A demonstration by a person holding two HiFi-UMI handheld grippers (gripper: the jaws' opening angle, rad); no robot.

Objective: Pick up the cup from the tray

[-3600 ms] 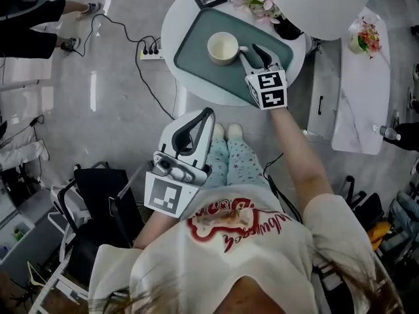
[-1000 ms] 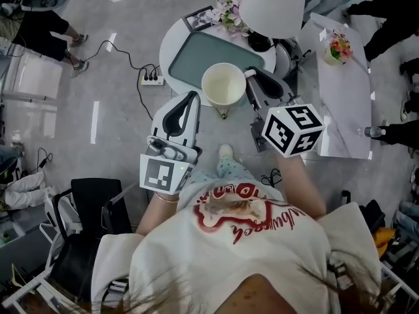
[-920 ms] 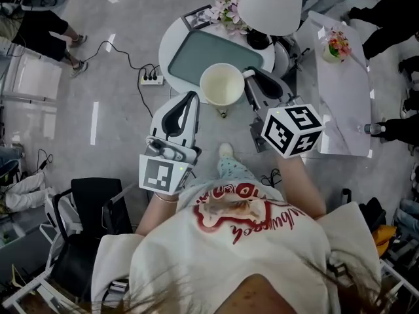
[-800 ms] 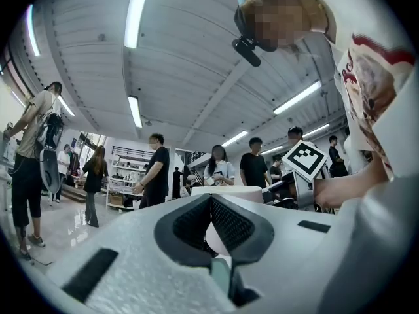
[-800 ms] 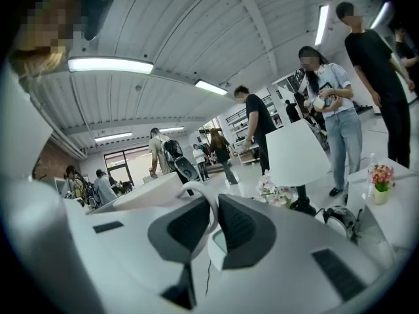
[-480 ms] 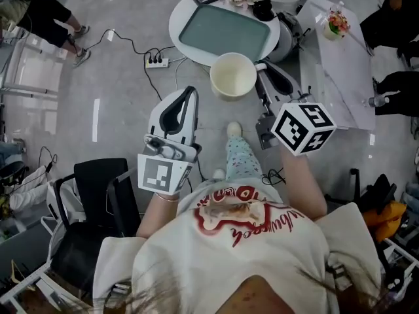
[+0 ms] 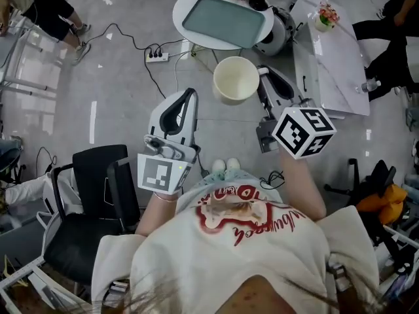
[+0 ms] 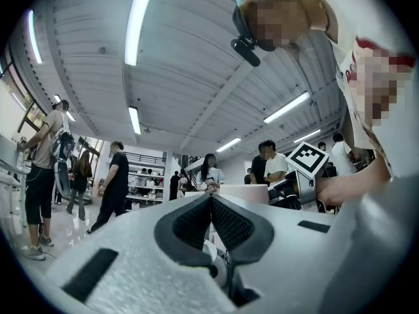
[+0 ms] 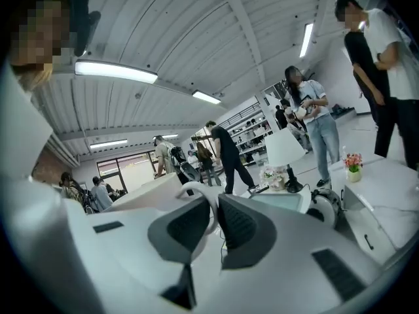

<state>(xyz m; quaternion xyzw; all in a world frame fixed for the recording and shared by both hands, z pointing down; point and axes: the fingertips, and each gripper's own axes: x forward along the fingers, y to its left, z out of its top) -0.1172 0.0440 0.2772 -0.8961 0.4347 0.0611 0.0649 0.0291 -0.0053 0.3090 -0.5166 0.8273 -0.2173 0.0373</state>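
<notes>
The cream cup (image 7: 236, 80) hangs in the air over the grey floor, away from the table. My right gripper (image 7: 262, 72) is shut on its handle; in the right gripper view the white handle loop (image 9: 204, 209) sits pinched between the pads, with the cup body (image 9: 157, 190) to the left. The grey-green tray (image 7: 226, 20) lies bare on the round white table (image 7: 184, 6) at the top of the head view. My left gripper (image 7: 188, 97) is shut with nothing in it, left of the cup; its pads meet at the tips (image 8: 211, 199).
A black chair (image 7: 98, 195) stands at my left. A power strip (image 7: 156, 56) and cables lie on the floor near the round table. A white marble table (image 7: 327, 57) with a flower vase (image 7: 321, 18) is at the right. Several people stand around the room.
The cup has left the tray, held by the right gripper. Both grippers and the cup have drawn back from the round table, which now sits further up in the head view.
</notes>
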